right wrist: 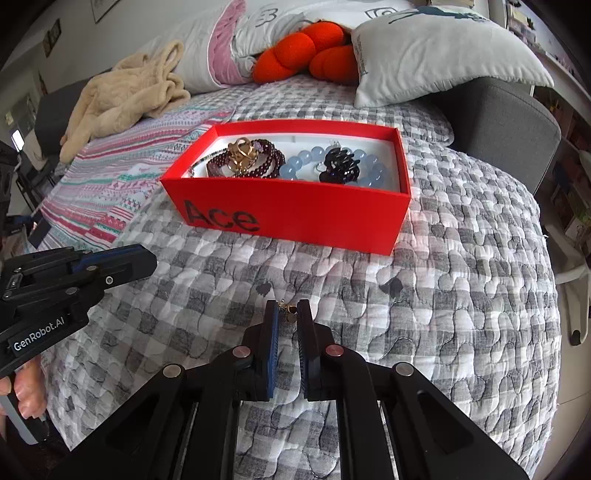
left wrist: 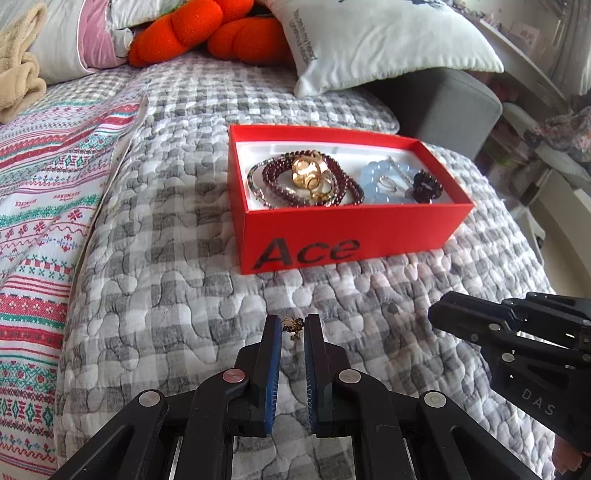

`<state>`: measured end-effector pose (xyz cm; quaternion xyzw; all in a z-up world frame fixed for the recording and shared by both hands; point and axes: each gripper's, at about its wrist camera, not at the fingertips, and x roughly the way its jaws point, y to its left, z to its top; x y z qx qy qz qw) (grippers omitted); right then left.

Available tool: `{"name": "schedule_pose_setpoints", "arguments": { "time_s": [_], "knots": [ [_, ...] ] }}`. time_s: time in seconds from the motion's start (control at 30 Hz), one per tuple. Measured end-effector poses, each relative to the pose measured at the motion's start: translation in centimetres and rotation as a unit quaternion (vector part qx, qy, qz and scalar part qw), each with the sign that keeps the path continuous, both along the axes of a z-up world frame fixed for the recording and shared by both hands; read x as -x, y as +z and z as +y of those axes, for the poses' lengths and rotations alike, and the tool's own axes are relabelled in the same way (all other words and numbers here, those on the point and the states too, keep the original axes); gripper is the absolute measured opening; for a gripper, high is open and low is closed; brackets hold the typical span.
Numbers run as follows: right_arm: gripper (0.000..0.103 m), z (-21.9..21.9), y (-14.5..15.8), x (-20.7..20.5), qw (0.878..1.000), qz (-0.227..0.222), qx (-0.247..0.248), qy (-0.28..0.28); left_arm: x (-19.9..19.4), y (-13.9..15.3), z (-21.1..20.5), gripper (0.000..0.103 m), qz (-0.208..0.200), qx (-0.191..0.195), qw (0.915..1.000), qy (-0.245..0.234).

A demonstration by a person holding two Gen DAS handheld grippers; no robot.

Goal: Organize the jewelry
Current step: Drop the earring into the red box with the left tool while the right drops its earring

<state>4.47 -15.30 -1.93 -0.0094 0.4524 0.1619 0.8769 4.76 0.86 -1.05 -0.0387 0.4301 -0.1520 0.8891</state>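
My left gripper (left wrist: 293,324) is shut on a small gold earring (left wrist: 294,329), pinched at the fingertips just above the quilt. A second small gold earring (right wrist: 288,309) sits between the tips of my right gripper (right wrist: 287,308), which is shut on it. Ahead of both stands a red open box (left wrist: 351,229) marked "Ace". Inside lie dark red beaded bracelets (left wrist: 341,177), a gold ornament (left wrist: 309,170), a pale blue bead bracelet (left wrist: 373,176), a silver ring (left wrist: 388,183) and a black hair claw (right wrist: 339,167). Each gripper shows at the edge of the other's view.
The box rests on a grey checked quilt (left wrist: 177,258) over a bed. A striped patterned blanket (left wrist: 37,206) lies to the left. Pillows (left wrist: 373,40), an orange plush (left wrist: 210,33) and a beige garment (right wrist: 122,99) are behind. A grey armrest (right wrist: 506,122) stands at the right.
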Motion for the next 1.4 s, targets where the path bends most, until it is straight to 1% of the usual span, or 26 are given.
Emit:
{"name": "schedule_pose_setpoints", "arguments": {
  "time_s": [0.27, 0.47, 0.6, 0.7, 0.83, 0.97, 1.0, 1.07, 1.1, 1.13, 1.17, 1.3, 1.37, 1.4],
  "knots": [
    [0.010, -1.5, 3.2, -0.8, 0.999, -0.023, -0.035, -0.022, -1.2, 2.3, 0.0, 0.006, -0.027, 0.005, 0.9996, 0.005],
    [0.010, -2.1, 5.0, -2.0, 0.997, -0.042, -0.054, -0.037, -2.8, 3.1, -0.2, 0.006, -0.049, 0.014, 0.9986, 0.013],
    [0.010, -2.2, 5.0, -2.8, 0.996, -0.044, -0.059, -0.043, -4.0, 2.9, -0.6, 0.006, -0.055, 0.023, 0.9981, 0.015],
    [0.010, -2.3, 4.7, -3.2, 0.996, -0.039, -0.061, -0.046, -4.8, 2.3, -1.0, 0.006, -0.054, 0.015, 0.9982, 0.022],
    [0.010, -2.4, 4.3, -3.4, 0.997, -0.034, -0.058, -0.048, -5.5, 1.7, -1.2, 0.007, -0.050, 0.015, 0.9984, 0.023],
    [0.010, -2.7, 4.3, -3.5, 0.997, -0.034, -0.058, -0.049, -5.6, 1.6, -1.6, 0.009, -0.056, -0.002, 0.9981, 0.024],
    [0.010, -2.8, 4.3, -3.5, 0.996, -0.034, -0.059, -0.049, -5.6, 1.6, -1.7, 0.010, -0.055, -0.005, 0.9982, 0.024],
    [0.010, -2.9, 4.3, -3.4, 0.996, -0.034, -0.060, -0.049, -5.4, 1.8, -1.9, 0.020, -0.058, -0.012, 0.9980, 0.023],
    [0.010, -2.9, 4.3, -3.3, 0.996, -0.035, -0.059, -0.049, -5.2, 1.9, -1.9, 0.023, -0.061, -0.015, 0.9978, 0.022],
    [0.010, -2.9, 4.4, -3.3, 0.996, -0.036, -0.058, -0.049, -5.0, 2.1, -1.9, 0.028, -0.063, -0.018, 0.9976, 0.021],
    [0.010, -2.9, 4.5, -3.2, 0.996, -0.038, -0.058, -0.049, -4.9, 2.2, -1.9, 0.032, -0.064, -0.022, 0.9975, 0.021],
    [0.010, -2.8, 5.2, -3.1, 0.996, -0.048, -0.056, -0.048, -4.0, 2.8, -1.4, 0.034, -0.057, -0.026, 0.9977, 0.024],
    [0.010, -2.5, 5.8, -3.4, 0.996, -0.055, -0.053, -0.047, -3.5, 3.1, -1.1, 0.041, -0.056, -0.031, 0.9975, 0.030],
    [0.010, -2.4, 6.1, -3.6, 0.996, -0.059, -0.051, -0.046, -3.3, 3.2, -1.0, 0.042, -0.057, -0.031, 0.9974, 0.031]
  ]
}}
